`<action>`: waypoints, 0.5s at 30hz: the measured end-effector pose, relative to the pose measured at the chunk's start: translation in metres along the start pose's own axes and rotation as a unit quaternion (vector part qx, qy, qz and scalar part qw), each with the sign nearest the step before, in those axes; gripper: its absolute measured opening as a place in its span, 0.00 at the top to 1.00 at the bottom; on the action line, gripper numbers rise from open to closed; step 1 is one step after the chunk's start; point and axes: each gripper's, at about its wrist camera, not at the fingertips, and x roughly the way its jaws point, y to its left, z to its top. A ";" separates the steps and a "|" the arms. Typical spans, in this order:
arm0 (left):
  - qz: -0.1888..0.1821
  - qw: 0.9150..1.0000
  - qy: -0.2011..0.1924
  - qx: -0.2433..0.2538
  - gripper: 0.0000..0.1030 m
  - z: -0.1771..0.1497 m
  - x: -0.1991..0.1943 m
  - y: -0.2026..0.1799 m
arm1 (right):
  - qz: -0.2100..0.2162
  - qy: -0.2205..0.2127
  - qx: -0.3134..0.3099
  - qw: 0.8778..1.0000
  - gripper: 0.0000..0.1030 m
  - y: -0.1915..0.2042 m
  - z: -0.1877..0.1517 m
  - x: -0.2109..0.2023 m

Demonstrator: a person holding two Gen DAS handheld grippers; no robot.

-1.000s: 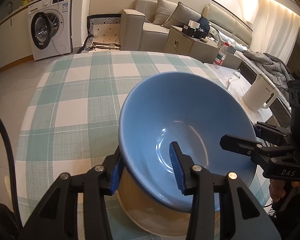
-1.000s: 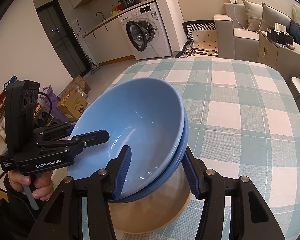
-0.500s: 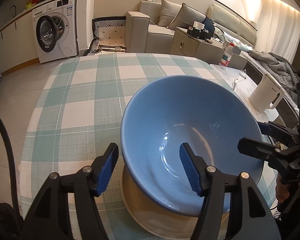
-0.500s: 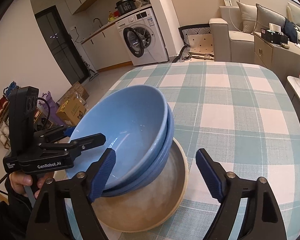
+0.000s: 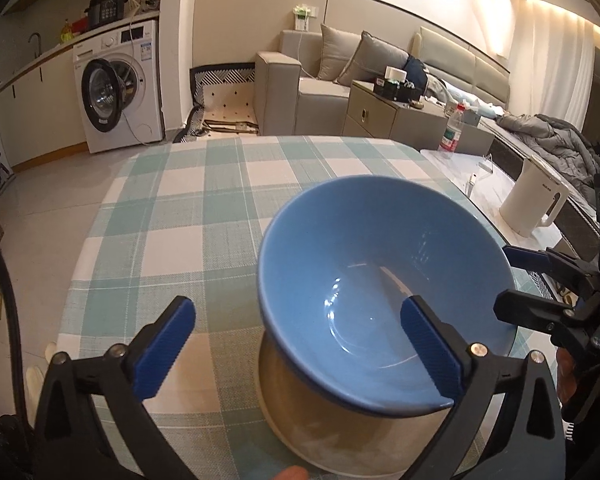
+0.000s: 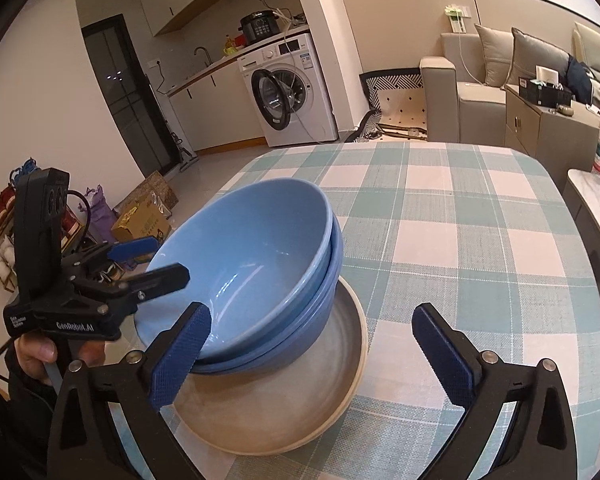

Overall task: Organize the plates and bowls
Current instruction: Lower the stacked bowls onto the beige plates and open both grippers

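Two blue bowls (image 6: 260,264) sit nested, tilted, on a beige plate (image 6: 332,396) on the checked table. The top bowl (image 5: 376,280) and the plate (image 5: 320,432) also show in the left wrist view. My left gripper (image 5: 300,348) is open and holds nothing; its right finger (image 5: 432,348) reaches over the bowl's near rim and its left finger is outside. My right gripper (image 6: 312,352) is open and empty, with its jaws wide on either side of the stack. Each gripper shows in the other's view: the left (image 6: 140,264) and the right (image 5: 540,284).
The green and white checked tablecloth (image 6: 460,216) covers the table beyond the stack. A white kettle (image 5: 536,208) and a water bottle (image 5: 450,132) stand on a side surface at the right. A washing machine and a sofa stand beyond the table.
Both grippers let go of the bowl and opened wide. Both drew back from the stack. The top bowl now rests in the lower bowl on the plate.
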 end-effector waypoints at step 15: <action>0.018 0.996 -0.088 0.012 0.00 -0.023 -0.031 0.014 | -0.009 -0.073 -0.030 0.997 0.01 0.005 -0.017 -0.023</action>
